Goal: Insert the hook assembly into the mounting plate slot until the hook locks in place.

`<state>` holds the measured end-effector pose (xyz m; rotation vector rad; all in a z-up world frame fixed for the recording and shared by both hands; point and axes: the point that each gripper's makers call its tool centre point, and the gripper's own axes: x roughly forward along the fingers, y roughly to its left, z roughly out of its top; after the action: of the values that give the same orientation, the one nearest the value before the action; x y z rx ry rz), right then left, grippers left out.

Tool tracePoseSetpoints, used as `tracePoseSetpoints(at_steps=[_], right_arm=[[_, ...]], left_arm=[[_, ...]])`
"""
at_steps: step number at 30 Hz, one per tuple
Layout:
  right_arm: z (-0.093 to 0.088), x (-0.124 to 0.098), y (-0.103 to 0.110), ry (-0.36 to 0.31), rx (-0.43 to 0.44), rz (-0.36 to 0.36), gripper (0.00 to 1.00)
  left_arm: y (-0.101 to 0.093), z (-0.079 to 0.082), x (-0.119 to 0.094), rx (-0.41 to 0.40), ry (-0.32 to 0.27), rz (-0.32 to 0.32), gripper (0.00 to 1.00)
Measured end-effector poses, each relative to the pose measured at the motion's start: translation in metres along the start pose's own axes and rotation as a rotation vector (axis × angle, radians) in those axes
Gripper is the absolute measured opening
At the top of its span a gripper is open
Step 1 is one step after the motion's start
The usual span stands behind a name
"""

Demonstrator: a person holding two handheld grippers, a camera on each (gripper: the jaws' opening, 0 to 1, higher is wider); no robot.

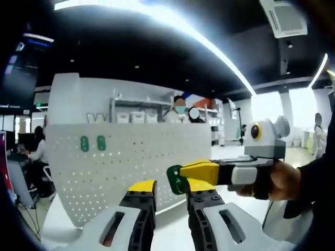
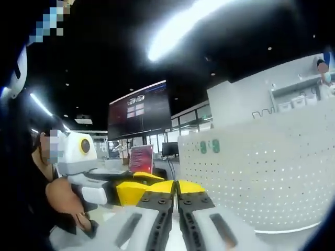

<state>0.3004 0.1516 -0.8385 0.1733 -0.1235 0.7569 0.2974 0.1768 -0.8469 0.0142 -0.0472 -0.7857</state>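
Observation:
A white perforated mounting plate (image 1: 136, 157) stands upright ahead, with two green hooks (image 1: 92, 143) fixed near its upper left. In the left gripper view my left gripper (image 1: 171, 188) is open, its yellow-tipped jaws apart at the bottom. My right gripper (image 1: 184, 175) reaches in from the right, shut on a green hook (image 1: 176, 179) that sits just above the left jaws' gap, short of the plate. In the right gripper view the right gripper (image 2: 175, 189) has its jaws pressed together, and the plate (image 2: 272, 167) with its two green hooks (image 2: 209, 146) is to the right. The left gripper (image 2: 137, 187) lies at left.
A hand (image 1: 285, 180) holds the right gripper's handle. A person (image 1: 37, 151) sits at a desk left of the plate. Shelves with white boxes (image 1: 137, 116) stand behind it. A large dark wall screen (image 2: 140, 111) and a red monitor (image 2: 141, 158) are further back.

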Motion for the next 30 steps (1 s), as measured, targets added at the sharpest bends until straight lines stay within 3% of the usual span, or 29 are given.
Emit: tracePoseSetpoints(at_steps=[10, 30], right_arm=[[0.0, 0.005, 0.008, -0.003, 0.025, 0.034, 0.0], [-0.003, 0.009, 0.015, 0.016, 0.027, 0.023, 0.0]], left_arm=[[0.0, 0.0, 0.0, 0.014, 0.001, 0.001, 0.14], [0.001, -0.001, -0.002, 0.009, -0.026, -0.052, 0.04]])
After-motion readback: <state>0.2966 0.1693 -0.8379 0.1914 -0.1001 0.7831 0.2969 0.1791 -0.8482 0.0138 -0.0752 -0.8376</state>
